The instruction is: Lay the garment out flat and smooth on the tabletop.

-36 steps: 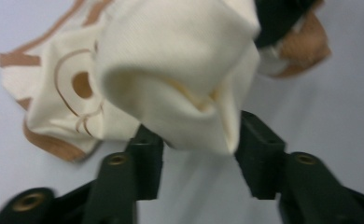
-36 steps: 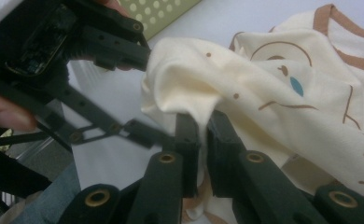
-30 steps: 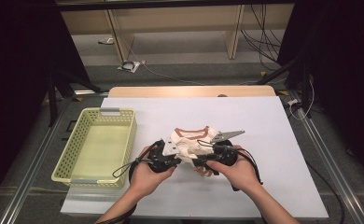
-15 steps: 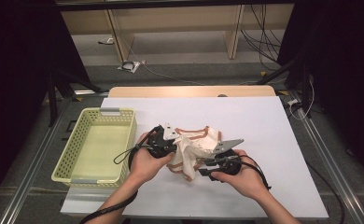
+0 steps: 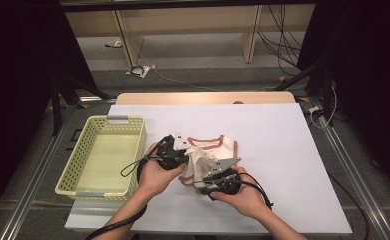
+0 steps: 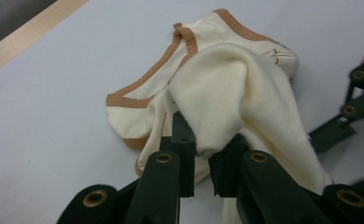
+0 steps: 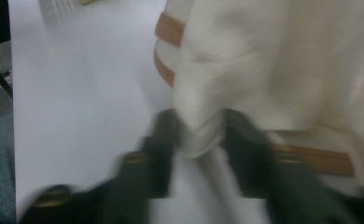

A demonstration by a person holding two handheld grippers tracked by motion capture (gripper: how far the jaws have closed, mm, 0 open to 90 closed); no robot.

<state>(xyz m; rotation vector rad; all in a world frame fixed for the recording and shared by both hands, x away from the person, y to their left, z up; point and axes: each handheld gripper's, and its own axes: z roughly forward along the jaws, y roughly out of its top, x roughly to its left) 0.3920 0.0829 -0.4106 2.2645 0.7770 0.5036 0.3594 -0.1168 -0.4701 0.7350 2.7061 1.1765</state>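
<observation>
A cream garment with brown trim (image 5: 218,146) lies bunched on the white table (image 5: 283,150). My left gripper (image 5: 183,154) is at its left side, shut on a raised fold of the cloth (image 6: 227,93), with the jaws (image 6: 201,154) pinching it. My right gripper (image 5: 205,181) is at the garment's near edge. Its jaws have just been closing, and in the blurred right gripper view they (image 7: 201,135) press on a narrow fold of the garment (image 7: 264,60). A hand holds each gripper.
A pale yellow plastic basket (image 5: 108,120) stands on the table's left side, close to my left hand. A wooden edge (image 5: 203,97) runs along the table's far side, with shelving and cables on the floor beyond.
My right gripper has moved down toward the near edge and a little left, ending at the garment's near side. The garment has been pulled into a tighter bunch. My left gripper has barely shifted.
</observation>
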